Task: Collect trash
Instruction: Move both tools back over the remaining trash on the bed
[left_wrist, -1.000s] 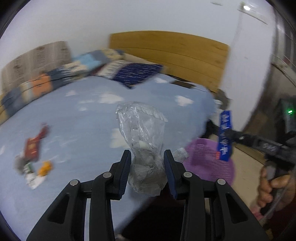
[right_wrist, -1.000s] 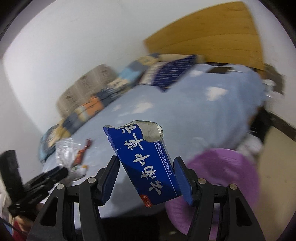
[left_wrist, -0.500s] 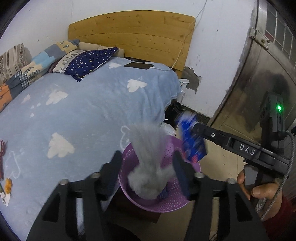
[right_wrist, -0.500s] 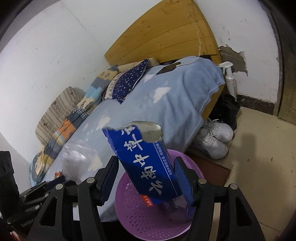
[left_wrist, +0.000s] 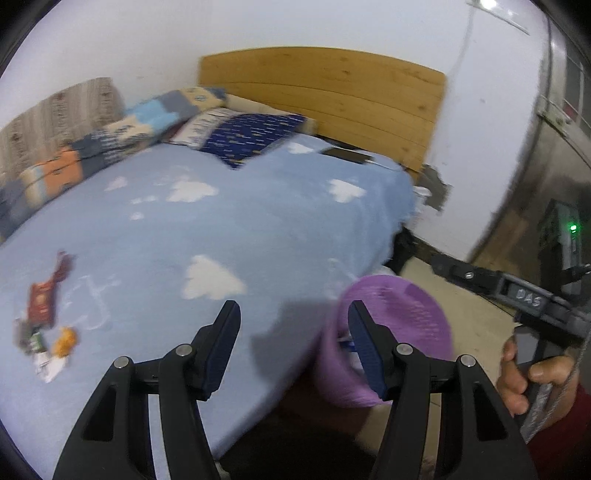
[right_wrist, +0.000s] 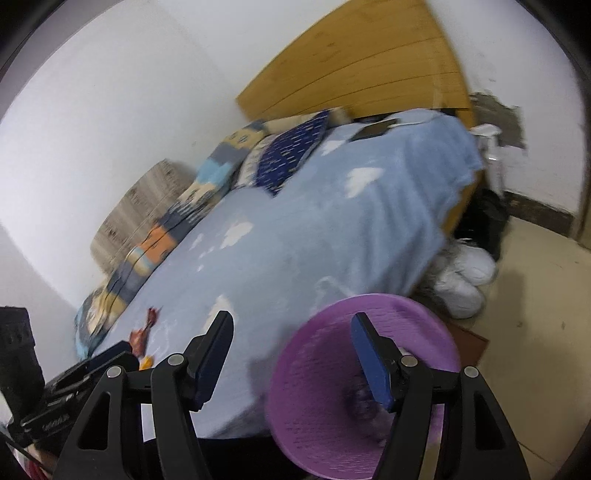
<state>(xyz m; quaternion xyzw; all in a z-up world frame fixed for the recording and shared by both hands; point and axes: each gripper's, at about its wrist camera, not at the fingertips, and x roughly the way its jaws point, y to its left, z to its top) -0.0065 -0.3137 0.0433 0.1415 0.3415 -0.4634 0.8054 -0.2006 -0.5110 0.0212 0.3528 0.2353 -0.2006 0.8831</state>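
A purple plastic basket (left_wrist: 413, 314) stands on the floor beside the bed; it also shows in the right wrist view (right_wrist: 369, 369), with something dark and blurred inside. My left gripper (left_wrist: 291, 332) is open and empty over the bed's edge, just left of the basket. My right gripper (right_wrist: 291, 339) is open and empty, its right finger over the basket's mouth. Small trash lies on the blue blanket at the left: a red wrapper (left_wrist: 42, 301), an orange scrap (left_wrist: 64, 339) and white bits (left_wrist: 50, 365). The red wrapper shows in the right wrist view (right_wrist: 140, 332).
The bed (left_wrist: 221, 229) has a blue cloud blanket, pillows (left_wrist: 240, 133) and a wooden headboard (left_wrist: 332, 92). A phone (left_wrist: 345, 155) lies near the headboard. White shoes (right_wrist: 461, 280) sit on the floor by the bed. A metal door (left_wrist: 554, 166) is at the right.
Both grippers have opened. The clear plastic bag has left the left gripper and the blue carton has left the right one. Both views have swung back toward the bed.
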